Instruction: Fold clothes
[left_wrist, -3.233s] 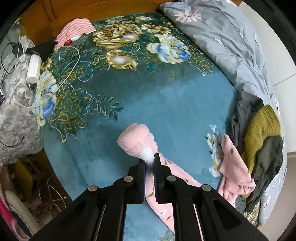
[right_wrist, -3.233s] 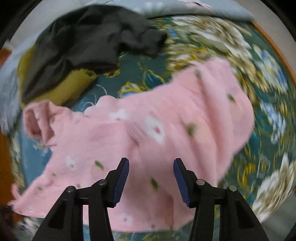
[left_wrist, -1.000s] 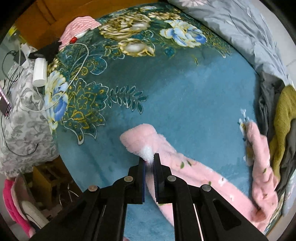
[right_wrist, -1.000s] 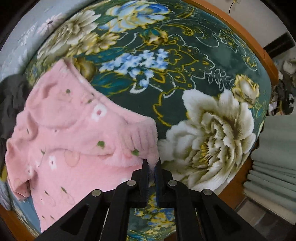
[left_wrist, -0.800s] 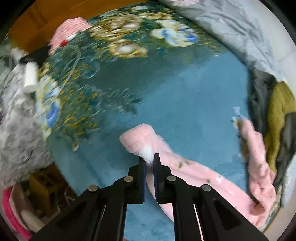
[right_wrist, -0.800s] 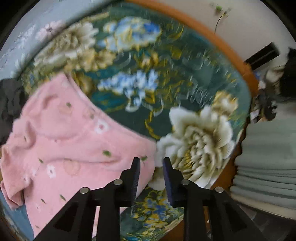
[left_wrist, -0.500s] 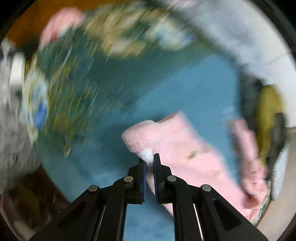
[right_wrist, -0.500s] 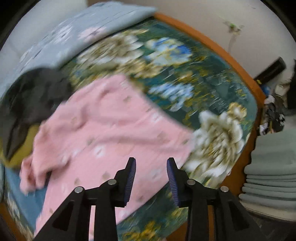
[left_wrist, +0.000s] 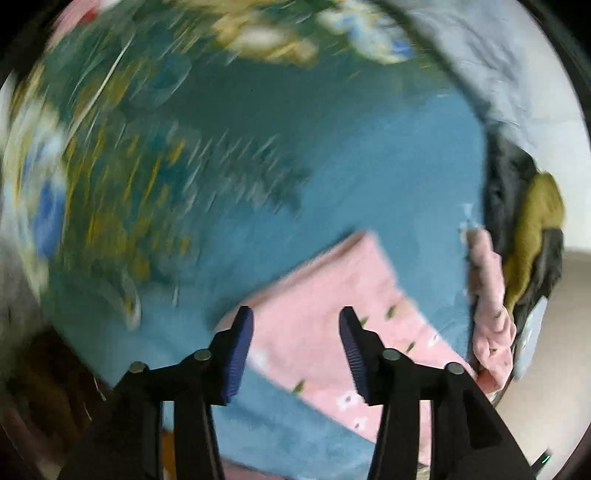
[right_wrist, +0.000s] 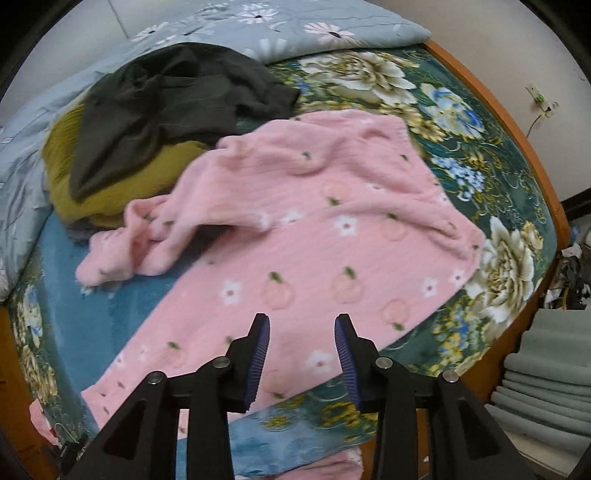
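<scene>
Two grippers in frame, both holding nothing. Landmark: the pink fleece garment (right_wrist: 314, 236).

Floral blanket (right_wrist: 491, 206): lies under the garment on all sides, teal and blue with large pale flowers.

Grey quilt (right_wrist: 229, 22): beyond the garment, along the far edge of the bed.

Dark and olive clothes pile (right_wrist: 155, 110): just behind the garment's far-left part, touching or nearly so.

Pink fleece garment: spread mostly flat, flower-and-peach print up. One long section runs toward the near-left; another part is bunched (right_wrist: 125, 254) at its left side, next to the pile. Left wrist view is motion-blurred; the garment (left_wrist: 332, 291) shows there as a flat pink strip.

Left gripper (left_wrist: 295, 350): jaws wide apart, above the strip's end, gripping nothing.

Right gripper (right_wrist: 301, 354): jaws wide apart, over the near edge, gripping nothing.

Handling judgement: plush, light, limp; will sag and drag on the blanket nap, not slip. Pinch hems or corners through both layers; the bunched part needs straightening.
</scene>
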